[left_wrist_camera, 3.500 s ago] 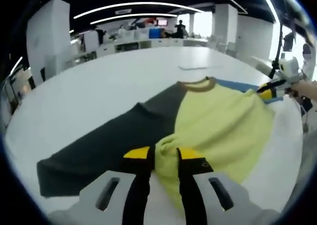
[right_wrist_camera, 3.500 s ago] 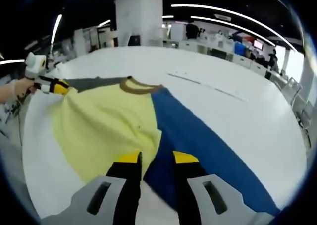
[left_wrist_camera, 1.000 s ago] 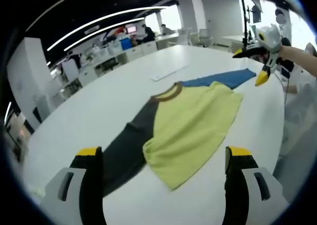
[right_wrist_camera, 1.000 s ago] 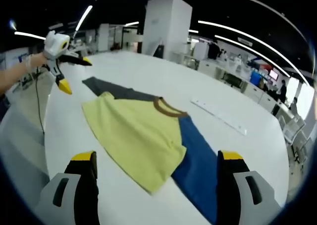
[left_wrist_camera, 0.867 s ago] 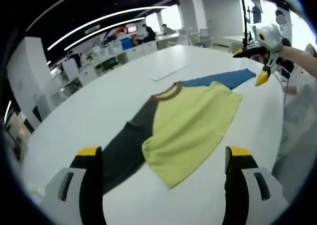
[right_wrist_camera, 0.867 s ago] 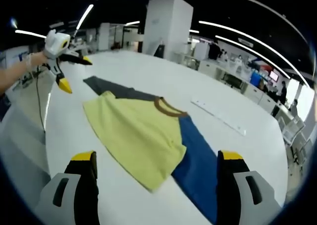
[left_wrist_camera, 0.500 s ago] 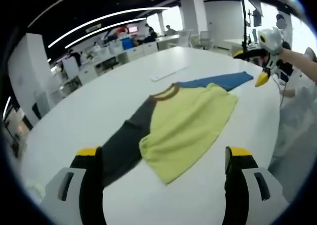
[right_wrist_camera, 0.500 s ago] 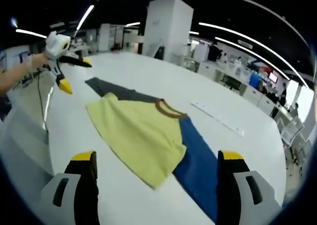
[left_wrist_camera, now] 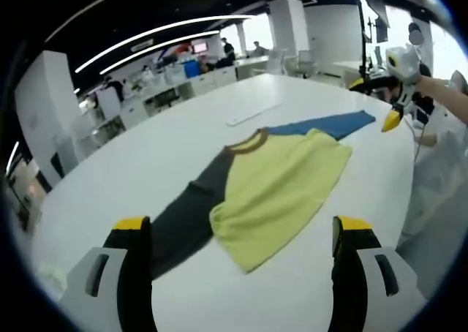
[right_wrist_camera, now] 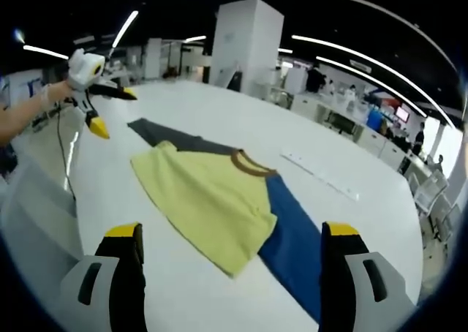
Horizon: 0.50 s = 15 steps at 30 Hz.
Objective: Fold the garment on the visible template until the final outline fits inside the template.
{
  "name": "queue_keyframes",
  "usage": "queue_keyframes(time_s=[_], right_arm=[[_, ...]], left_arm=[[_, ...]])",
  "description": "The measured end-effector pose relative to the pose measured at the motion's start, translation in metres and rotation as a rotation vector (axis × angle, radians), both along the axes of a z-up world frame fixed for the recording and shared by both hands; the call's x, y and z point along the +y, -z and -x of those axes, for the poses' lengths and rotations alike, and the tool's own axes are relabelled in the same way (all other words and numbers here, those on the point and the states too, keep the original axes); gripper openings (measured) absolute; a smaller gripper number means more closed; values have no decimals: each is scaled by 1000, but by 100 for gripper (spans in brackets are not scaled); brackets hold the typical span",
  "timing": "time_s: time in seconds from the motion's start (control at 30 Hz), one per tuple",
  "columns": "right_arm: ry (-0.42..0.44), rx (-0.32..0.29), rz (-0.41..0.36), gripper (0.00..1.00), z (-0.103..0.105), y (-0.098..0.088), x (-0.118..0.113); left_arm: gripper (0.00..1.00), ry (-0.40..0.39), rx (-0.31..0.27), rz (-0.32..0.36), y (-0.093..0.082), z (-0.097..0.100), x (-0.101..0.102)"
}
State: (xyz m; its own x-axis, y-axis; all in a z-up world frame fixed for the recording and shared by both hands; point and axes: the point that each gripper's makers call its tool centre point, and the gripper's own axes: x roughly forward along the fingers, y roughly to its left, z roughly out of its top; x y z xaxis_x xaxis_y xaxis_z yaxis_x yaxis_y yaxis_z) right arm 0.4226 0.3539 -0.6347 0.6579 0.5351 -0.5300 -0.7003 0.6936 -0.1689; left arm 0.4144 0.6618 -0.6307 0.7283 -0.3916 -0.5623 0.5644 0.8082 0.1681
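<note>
The garment (left_wrist_camera: 274, 189) lies flat on the white bench (left_wrist_camera: 146, 156), near the middle of both views. Its yellow body faces up, a dark grey sleeve stretches toward 8 o'clock in the left gripper view, and a blue sleeve runs toward 2 o'clock. A brown collar (right_wrist_camera: 251, 164) sits at its upper edge. A thin white strip (right_wrist_camera: 322, 174) lies on the bench beyond the collar, apart from the cloth.

The left gripper (left_wrist_camera: 245, 233) hangs above the bench with jaws wide apart, holding nothing. The right gripper (right_wrist_camera: 228, 240) is likewise spread and empty, at 6 o'clock of the garment.
</note>
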Motion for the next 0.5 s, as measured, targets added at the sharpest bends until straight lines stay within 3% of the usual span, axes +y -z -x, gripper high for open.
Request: queue_keyframes(time_s=[0.37, 0.5], right_arm=[[15, 31, 1, 100, -4, 12, -2], [20, 58, 5, 99, -4, 22, -4]], left_arm=[[99, -19, 45, 8, 20, -1, 7], [94, -18, 65, 7, 27, 1, 10]])
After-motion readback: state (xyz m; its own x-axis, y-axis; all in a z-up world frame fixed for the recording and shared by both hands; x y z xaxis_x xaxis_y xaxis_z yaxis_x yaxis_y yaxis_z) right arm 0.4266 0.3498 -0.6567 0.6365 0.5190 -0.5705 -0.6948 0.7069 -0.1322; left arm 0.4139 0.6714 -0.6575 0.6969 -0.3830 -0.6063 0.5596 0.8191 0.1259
